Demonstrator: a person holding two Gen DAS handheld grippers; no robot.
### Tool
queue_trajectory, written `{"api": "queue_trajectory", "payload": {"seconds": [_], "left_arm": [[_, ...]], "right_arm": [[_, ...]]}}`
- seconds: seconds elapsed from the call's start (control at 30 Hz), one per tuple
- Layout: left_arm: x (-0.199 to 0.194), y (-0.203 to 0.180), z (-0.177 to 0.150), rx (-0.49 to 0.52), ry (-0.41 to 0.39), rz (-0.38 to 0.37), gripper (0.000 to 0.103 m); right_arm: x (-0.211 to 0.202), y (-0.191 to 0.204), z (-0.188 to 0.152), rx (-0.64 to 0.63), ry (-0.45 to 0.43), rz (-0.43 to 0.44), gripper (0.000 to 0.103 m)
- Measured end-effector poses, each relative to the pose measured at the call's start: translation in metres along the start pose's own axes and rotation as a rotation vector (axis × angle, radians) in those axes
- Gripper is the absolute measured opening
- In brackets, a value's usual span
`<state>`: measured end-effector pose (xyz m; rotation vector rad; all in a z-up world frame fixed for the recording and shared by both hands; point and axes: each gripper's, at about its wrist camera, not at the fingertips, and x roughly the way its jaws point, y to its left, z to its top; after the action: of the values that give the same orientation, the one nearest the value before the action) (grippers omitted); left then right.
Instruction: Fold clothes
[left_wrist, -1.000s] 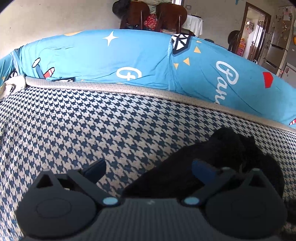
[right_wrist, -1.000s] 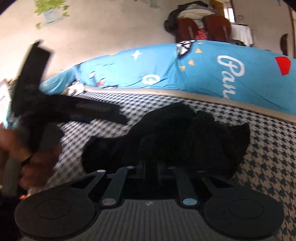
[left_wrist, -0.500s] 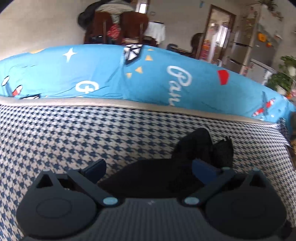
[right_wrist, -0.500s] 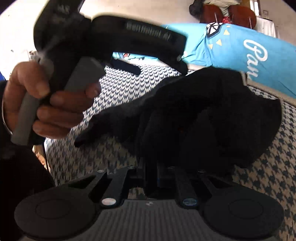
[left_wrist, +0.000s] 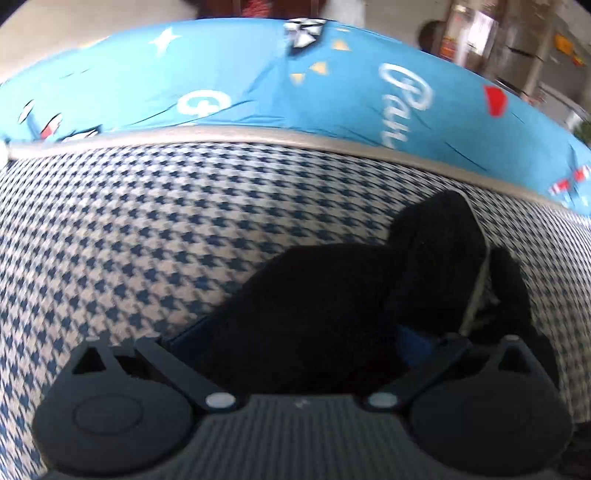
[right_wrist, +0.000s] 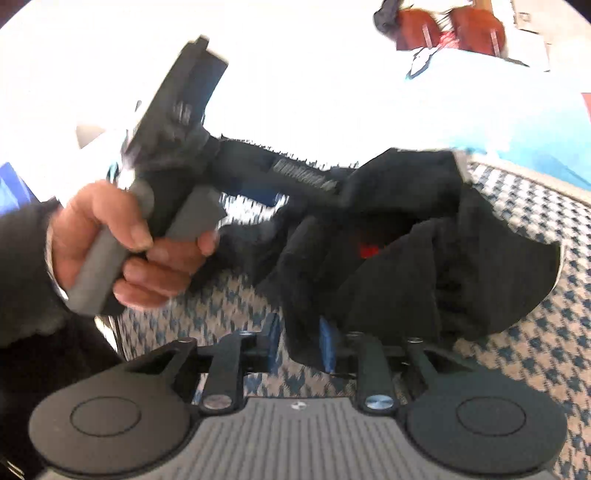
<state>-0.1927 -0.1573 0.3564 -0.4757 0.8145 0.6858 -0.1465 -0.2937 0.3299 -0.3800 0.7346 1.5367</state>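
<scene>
Our right tool (right_wrist: 301, 343) has its two blue pads a little apart. They have just been opening. A flap of the black garment (right_wrist: 424, 258) hangs down between them, close against the pad on the right side of the picture, and there is a gap before the other pad. So the pads do not squeeze it.

Our left tool (left_wrist: 295, 339) stands wide. The black garment (left_wrist: 332, 306) lies between its fingers and covers most of them. We can see only a bit of blue on each side. We cannot tell if the cloth touches the pads, but they do not pinch it.

From the right wrist view we also see our left hand (right_wrist: 125, 247) around the grey handle of the left tool (right_wrist: 332, 186). A dark sleeve (right_wrist: 26, 266) covers the wrist. The nose of that tool reaches to the top edge of the garment.

The garment is a crumpled black heap. It lies on a blue and white houndstooth cover (left_wrist: 147, 229). A small spot of red (right_wrist: 369, 251) shows deep in its folds.

Behind the checked cover runs a pale beige edge (left_wrist: 258, 134). Behind that lies a bright blue sheet (left_wrist: 258, 81) with white stars, letters and small red shapes. Far back, blurred, are brown wooden chairs (right_wrist: 450, 26).
</scene>
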Motion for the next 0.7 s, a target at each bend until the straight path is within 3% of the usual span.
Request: {"api": "queue_trajectory", "payload": {"seconds": [0.3, 0.47, 0.57, 0.7], "left_arm": [[-0.001, 0.005, -0.004, 0.030, 0.002, 0.054, 0.103], [-0.002, 0.009, -0.006, 0.017, 0.017, 0.051, 0.103], [-0.002, 0.010, -0.008, 0.029, 0.020, 0.057, 0.103], [-0.005, 0.011, -0.010, 0.048, 0.020, 0.059, 0.103]], "right_arm": [[-0.030, -0.038, 0.023, 0.204, -0.201, -0.075, 0.050], [-0.026, -0.047, 0.036, 0.230, -0.268, -0.143, 0.062], [-0.016, -0.050, 0.046, 0.233, -0.294, -0.169, 0.075], [0.007, -0.055, 0.058, 0.267, -0.283, -0.168, 0.076]]}}
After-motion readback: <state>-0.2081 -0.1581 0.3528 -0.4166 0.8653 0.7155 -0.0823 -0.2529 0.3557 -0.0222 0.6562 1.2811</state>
